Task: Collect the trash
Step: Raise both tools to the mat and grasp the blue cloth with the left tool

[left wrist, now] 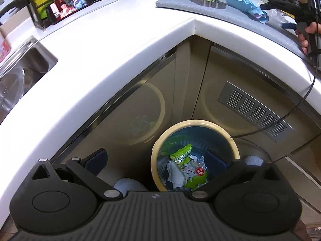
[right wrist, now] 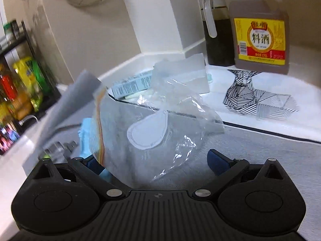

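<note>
Right gripper (right wrist: 158, 163) fingers wide apart, nothing pinched yet. Clear plastic bag (right wrist: 160, 128) sits right between and just ahead of the fingers, on the grey mat (right wrist: 260, 152); left finger (right wrist: 93, 163) is tucked under or against the bag's striped edge, right finger (right wrist: 217, 161) clear of it. To grip well: push in a bit so crumpled film fills the gap, close on a bunched fold, not a single flat layer, which would likely slip. Blue wrapper (right wrist: 84, 138) just left of the left finger, keep it out of this pinch. Beyond the bag: small box (right wrist: 130, 85), then bottles (right wrist: 260, 30) at the wall, avoid.

Left gripper (left wrist: 156, 160) fingers apart, empty, hanging over the trash bin (left wrist: 192, 123), which sits between its fingertips and already holds a green packet (left wrist: 180, 154).
</note>
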The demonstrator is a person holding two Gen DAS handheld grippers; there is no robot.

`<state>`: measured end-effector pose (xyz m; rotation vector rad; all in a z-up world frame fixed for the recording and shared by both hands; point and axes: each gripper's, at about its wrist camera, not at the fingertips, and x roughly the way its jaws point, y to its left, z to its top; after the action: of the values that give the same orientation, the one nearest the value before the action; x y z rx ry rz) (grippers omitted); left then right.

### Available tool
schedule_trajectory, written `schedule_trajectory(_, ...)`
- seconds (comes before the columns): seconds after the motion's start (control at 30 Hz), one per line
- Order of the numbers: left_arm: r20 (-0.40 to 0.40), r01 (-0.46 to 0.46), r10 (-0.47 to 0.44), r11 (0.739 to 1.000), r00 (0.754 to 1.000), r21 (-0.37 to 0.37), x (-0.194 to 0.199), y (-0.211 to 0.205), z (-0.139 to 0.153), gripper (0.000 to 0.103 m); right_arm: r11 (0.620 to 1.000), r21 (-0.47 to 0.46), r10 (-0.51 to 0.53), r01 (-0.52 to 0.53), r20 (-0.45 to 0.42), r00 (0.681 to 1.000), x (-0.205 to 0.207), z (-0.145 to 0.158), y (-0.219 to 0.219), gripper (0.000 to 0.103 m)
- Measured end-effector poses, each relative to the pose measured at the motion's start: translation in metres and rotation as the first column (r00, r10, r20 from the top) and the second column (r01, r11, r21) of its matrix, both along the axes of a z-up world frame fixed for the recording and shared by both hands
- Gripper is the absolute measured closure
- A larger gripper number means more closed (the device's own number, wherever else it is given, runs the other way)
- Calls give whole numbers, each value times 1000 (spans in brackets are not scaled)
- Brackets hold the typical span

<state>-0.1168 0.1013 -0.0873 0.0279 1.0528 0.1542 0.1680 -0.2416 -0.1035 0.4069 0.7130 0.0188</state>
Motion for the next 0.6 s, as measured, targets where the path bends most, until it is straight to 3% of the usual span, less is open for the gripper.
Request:
schedule_trajectory(0.03,2,8,-8,1000,1000,5,1,-3,1,0,1000,-2,0,0,16,1000,0,-1,-1,20)
schedule_trajectory(0.1,6,25,-26,1000,1000,16,5,-8,4,0,1000,-23,4,-3,43,999,-3,-3,0,61)
schedule_trajectory(0.27,43,84,-86,995,995,47,23,-28,18,0,998,56,-28,23,94,995,-11,-7,-15,91)
schedule_trajectory(0.43,125,149,-156,987,980,65,61,-59,49,0,978,140,-178,156,161,971,-28,-7,-43,92)
schedule_trajectory(0.6,221,214,-220,975,950,54,124,-106,83,0,929,273,-286,250,102,953,-37,-24,-77,92)
